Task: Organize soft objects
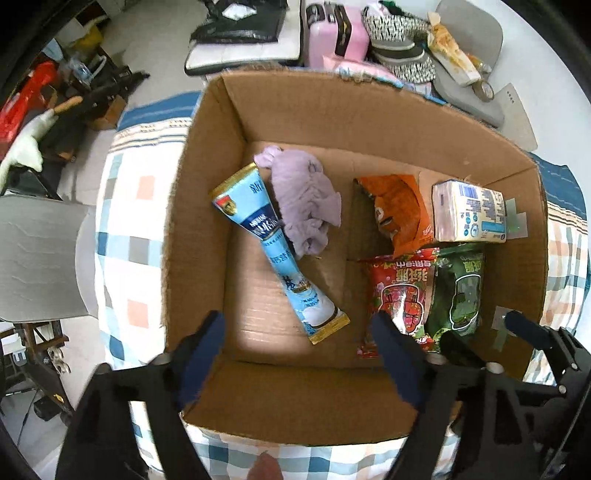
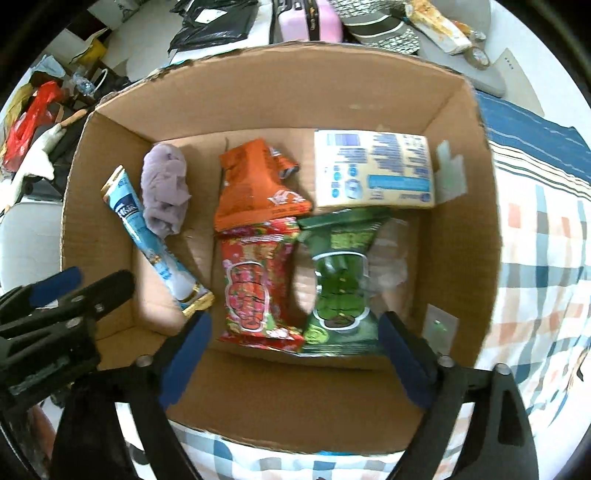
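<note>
An open cardboard box (image 1: 210, 155) (image 2: 461, 221) sits on a checked bedspread. Inside lie a long blue sachet (image 1: 273, 251) (image 2: 147, 236), a crumpled lilac cloth (image 1: 303, 199) (image 2: 164, 188), an orange snack bag (image 1: 399, 210) (image 2: 255, 184), a cream tissue pack (image 1: 469, 212) (image 2: 373, 168), a red snack bag (image 1: 399, 291) (image 2: 255, 280) and a green snack bag (image 1: 460, 288) (image 2: 340, 280). My left gripper (image 1: 299, 354) is open and empty above the box's near wall. My right gripper (image 2: 291, 354) is open and empty above the red and green bags.
The checked bedspread (image 1: 125, 221) (image 2: 539, 251) surrounds the box. Behind the box lie a pink case (image 1: 332, 33), patterned slippers (image 1: 399, 40) and a black bag (image 1: 236, 22). A grey chair (image 1: 37, 258) stands at the left. The floor at the far left is cluttered.
</note>
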